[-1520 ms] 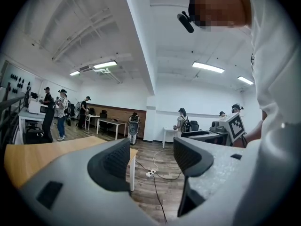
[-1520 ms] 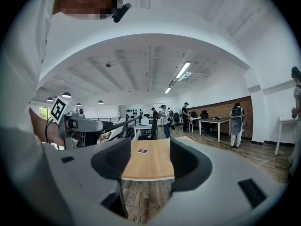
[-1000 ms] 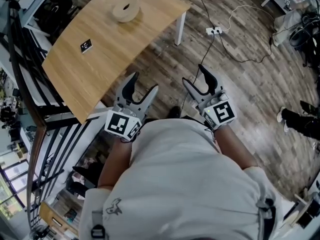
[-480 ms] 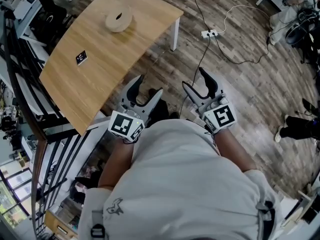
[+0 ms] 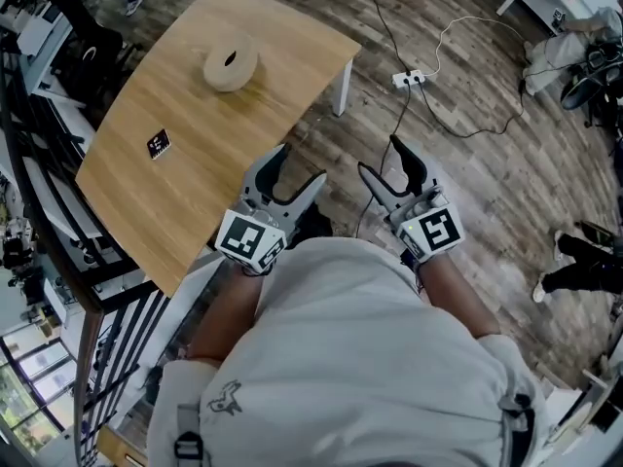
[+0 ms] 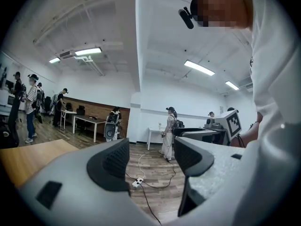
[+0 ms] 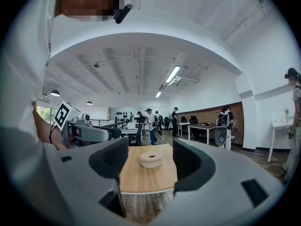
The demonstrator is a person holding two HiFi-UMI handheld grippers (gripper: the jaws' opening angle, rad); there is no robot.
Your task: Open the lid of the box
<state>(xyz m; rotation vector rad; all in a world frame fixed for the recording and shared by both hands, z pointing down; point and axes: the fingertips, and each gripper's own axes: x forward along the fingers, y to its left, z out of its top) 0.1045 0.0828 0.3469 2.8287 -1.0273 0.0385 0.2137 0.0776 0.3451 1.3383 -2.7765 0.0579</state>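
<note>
The box (image 5: 231, 67), round and pale with a dark spot in the middle of its top, sits on the desk (image 5: 195, 193) towards its far end, roughly midway between the two long edges; no lid seam can be made out at this size. A small black-and-white marker card (image 5: 160, 144) lies flat nearer the desk's left edge, well apart from the box. Both grippers are held close to the person's body, off the desk's near right edge and well apart from the box. The left gripper (image 5: 299, 170) has its fingers (image 6: 113, 164) spread wide with nothing between them; only floor and a cable show in the gap. The right gripper (image 5: 378, 154) also has its fingers (image 7: 188, 166) wide and holds nothing; in the right gripper view the box appears far off in the gap, untouched. A power strip (image 5: 413, 77) with its cables lies on the floor (image 5: 487, 173) beyond the desk's right corner.
</note>
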